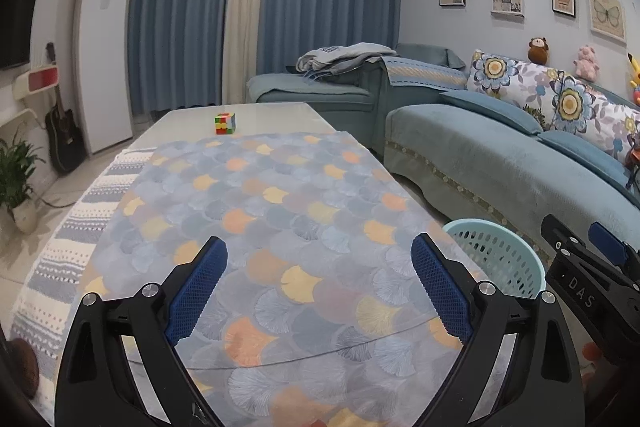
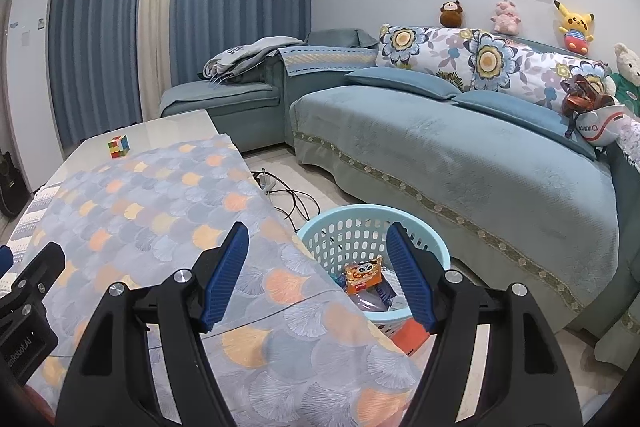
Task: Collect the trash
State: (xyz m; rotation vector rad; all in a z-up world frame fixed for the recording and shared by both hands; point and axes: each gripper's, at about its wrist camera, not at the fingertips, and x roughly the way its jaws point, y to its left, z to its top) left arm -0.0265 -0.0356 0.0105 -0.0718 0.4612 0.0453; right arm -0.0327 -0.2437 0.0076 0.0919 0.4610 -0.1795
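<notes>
Hovering my right gripper (image 2: pixel 316 277) over the pale blue perforated plastic basket (image 2: pixel 320 227), I see its fingers wide apart and empty; orange snack wrappers (image 2: pixel 363 274) lie inside. My left gripper (image 1: pixel 320 287), equally spread and empty, faces the fan-patterned worktop (image 1: pixel 280 195).

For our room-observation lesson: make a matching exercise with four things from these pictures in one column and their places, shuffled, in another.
Things:
1. puzzle cube
2. snack packet
3. guitar
4. grey clothes

Places:
A. in the light blue basket
B. on the sofa
C. on the table's far end
D. on the floor beside the white fridge

Pairs: 1-C, 2-A, 3-D, 4-B
</notes>
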